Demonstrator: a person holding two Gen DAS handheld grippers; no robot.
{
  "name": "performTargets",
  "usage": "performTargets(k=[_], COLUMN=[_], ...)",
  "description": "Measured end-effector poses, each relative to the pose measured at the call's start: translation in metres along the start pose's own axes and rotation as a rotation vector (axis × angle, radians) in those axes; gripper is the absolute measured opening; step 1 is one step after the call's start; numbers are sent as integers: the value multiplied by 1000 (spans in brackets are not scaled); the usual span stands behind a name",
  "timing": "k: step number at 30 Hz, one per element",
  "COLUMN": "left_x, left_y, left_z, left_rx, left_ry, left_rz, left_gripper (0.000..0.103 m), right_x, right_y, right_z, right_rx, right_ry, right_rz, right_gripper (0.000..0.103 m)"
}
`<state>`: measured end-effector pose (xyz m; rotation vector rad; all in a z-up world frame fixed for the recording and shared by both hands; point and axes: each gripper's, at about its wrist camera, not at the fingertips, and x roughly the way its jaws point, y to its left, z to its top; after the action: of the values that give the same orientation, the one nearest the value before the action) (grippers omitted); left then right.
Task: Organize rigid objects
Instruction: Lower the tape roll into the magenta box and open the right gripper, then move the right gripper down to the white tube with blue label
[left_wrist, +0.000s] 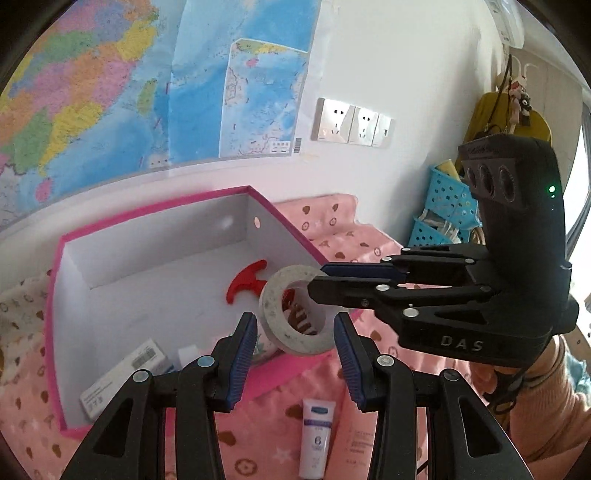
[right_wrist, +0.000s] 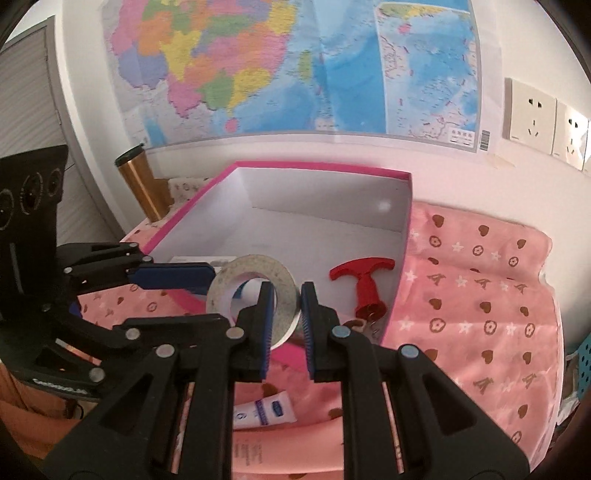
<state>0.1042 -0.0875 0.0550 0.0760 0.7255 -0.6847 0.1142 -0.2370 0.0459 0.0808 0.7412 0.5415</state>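
Holding a roll of tape (right_wrist: 255, 295) by its ring wall, the right gripper (right_wrist: 286, 314) has its two blue pads nearly together, one inside the roll's hole and one outside, so the roll hangs tilted above the near edge of the pink box (right_wrist: 317, 166).

From the left wrist view, going left to right: a white carton (left_wrist: 122, 380) lies in the box's near left corner, the box (left_wrist: 110, 229) itself stands open with white inner walls, and a red T-shaped handle (left_wrist: 245, 284) lies on its floor near the right wall. The left gripper (left_wrist: 295, 354) hangs just in front of the tape roll (left_wrist: 295, 314), its jaws parted wider than the roll's wall and pressing on nothing; whether its pads brush the roll cannot be told. Below it a white tube (left_wrist: 316, 439) lies on the pink patterned cloth (left_wrist: 354, 236). Farther right the right gripper (left_wrist: 317, 280) comes in from the side, its fingers pinching the roll's upper rim.

From the right wrist view, the left gripper's blue pad (right_wrist: 173, 275) sits beside the roll on the left, the red handle (right_wrist: 364, 280) lies inside the box to the right, and the tube (right_wrist: 264, 410) lies on the cloth below.
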Motion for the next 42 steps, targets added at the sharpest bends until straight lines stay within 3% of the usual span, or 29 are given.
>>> performTargets(k=[9, 16, 20, 29, 33, 42], left_x=[24, 36, 30, -10, -6, 26], left_y=[4, 18, 23, 11, 5, 0], left_z=[7, 5, -1, -43, -69, -119], left_rx=[0, -58, -78, -11, 21, 74], left_ry=[28, 53, 45, -11, 40, 233], left_rz=[34, 27, 43, 34, 41, 44], left_gripper=[41, 40, 44, 51, 51, 51], right_x=[29, 44, 36, -13, -12, 45], right_y=[-16, -27, -26, -10, -9, -11], right_z=[8, 6, 3, -25, -44, -91], right_rx=[44, 96, 96, 41, 38, 82], right_ry=[48, 88, 63, -17, 19, 224], right_rz=[-24, -58, -64, 49, 85, 102], right_gripper=[16, 20, 21, 29, 30, 30])
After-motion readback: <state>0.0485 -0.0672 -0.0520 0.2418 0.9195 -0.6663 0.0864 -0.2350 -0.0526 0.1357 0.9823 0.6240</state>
